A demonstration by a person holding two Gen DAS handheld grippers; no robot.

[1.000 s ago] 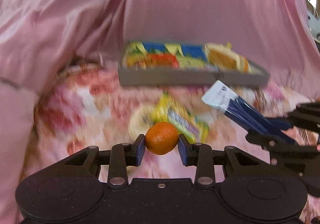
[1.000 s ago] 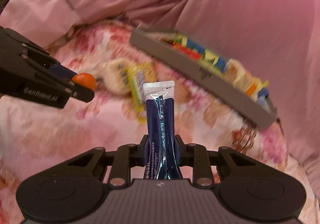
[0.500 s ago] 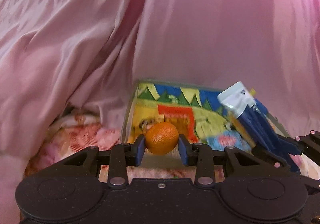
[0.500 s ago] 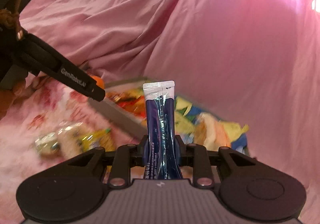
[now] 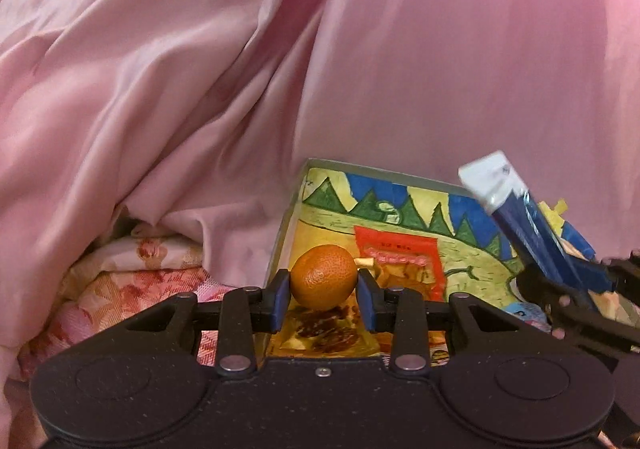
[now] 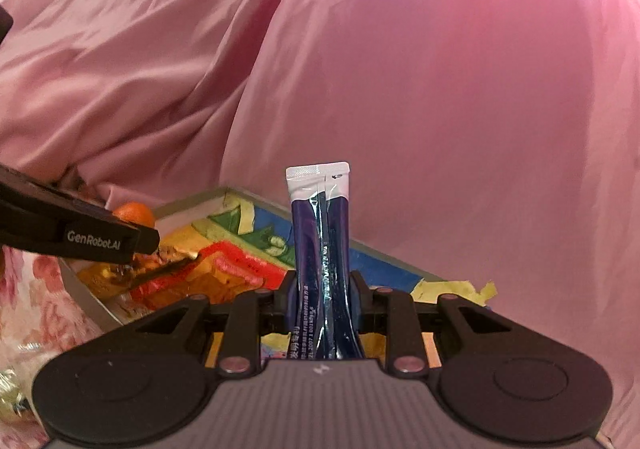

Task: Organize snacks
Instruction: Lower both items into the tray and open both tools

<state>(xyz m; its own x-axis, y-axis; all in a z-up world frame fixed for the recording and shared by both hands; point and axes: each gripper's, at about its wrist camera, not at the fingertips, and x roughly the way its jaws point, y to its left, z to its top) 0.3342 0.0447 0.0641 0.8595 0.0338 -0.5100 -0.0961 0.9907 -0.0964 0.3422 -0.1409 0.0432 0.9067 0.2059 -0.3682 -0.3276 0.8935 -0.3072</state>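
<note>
My left gripper (image 5: 323, 291) is shut on a small orange mandarin (image 5: 323, 276) and holds it over the near left corner of a grey tray (image 5: 285, 233) with a painted bottom. The tray holds a red snack packet (image 5: 404, 261) and other packets. My right gripper (image 6: 323, 289) is shut on an upright dark blue stick sachet (image 6: 320, 249) with a white top, over the same tray (image 6: 188, 205). The sachet also shows in the left wrist view (image 5: 532, 233), to the right of the mandarin. The left gripper's finger (image 6: 80, 237) and the mandarin (image 6: 134, 212) show in the right wrist view.
Pink satin cloth (image 5: 400, 69) rises behind and around the tray. A flowered cloth (image 5: 132, 285) covers the surface left of the tray. Loose wrapped snacks (image 6: 16, 373) lie on it at the lower left of the right wrist view.
Both grippers have moved forward from above the loose snacks on the flowered cloth to over the tray. Each keeps its hold, on the mandarin and on the sachet.
</note>
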